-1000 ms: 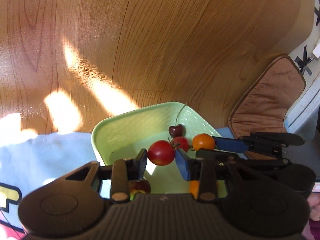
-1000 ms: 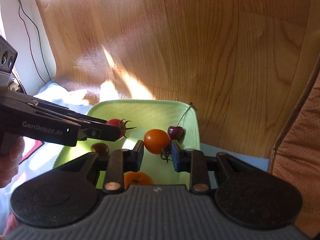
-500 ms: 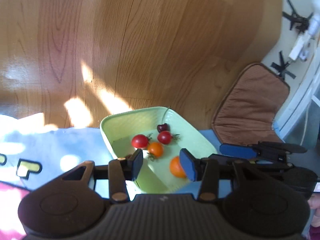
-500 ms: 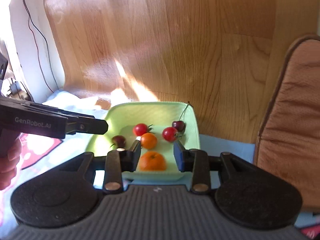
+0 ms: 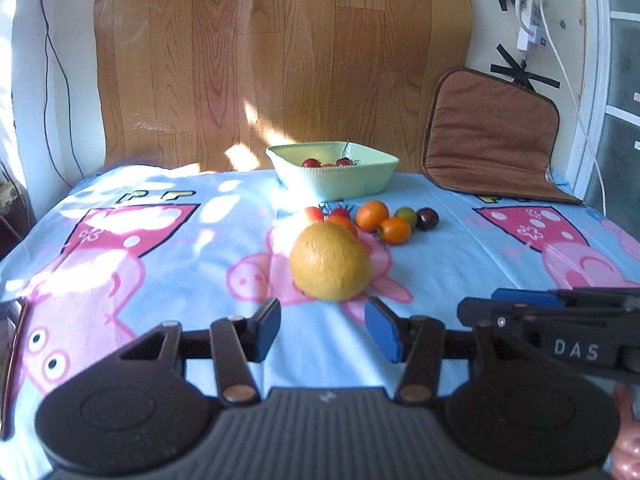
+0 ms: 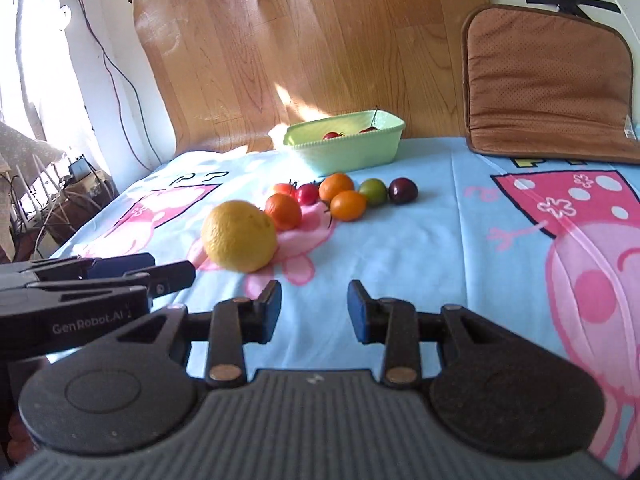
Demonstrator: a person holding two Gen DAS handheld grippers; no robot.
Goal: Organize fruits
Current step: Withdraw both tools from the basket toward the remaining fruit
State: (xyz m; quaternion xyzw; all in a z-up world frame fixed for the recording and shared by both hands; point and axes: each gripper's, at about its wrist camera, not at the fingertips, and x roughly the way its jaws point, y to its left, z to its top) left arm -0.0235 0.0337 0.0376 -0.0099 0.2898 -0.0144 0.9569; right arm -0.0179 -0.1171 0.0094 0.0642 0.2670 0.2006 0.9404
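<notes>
Fruits left: a large yellow citrus (image 5: 330, 266) lies nearest you on the cartoon-print sheet (image 5: 160, 248), with a loose cluster behind it: 4 small orange fruits, including the front orange one (image 6: 283, 211), 2 red cherry tomatoes (image 6: 307, 193), 1 green fruit (image 6: 373, 191) and 1 dark cherry (image 6: 403, 190).
Fruits in place: the green bowl (image 5: 332, 178) at the far edge already shows 2 red tomatoes above its rim.
Step in hand: you are between trips, both tools empty, short of the pile.
Left tool (image 5: 323, 330): its jaws are opening, nothing between them, lined up on the yellow citrus.
Right tool (image 6: 314, 306): jaws slightly apart, nothing between them, aimed at bare sheet to the right of the citrus.
Next move: I judge you need a much wider spread for the citrus; the small fruits suit the present gap.
In the way: the citrus touches the front orange one and screens the cluster; fruits may roll on soft cloth.
Around: brown cushion (image 6: 548, 84) on the right, wood-grain sheet (image 5: 280, 60) behind, cables along the wall.
</notes>
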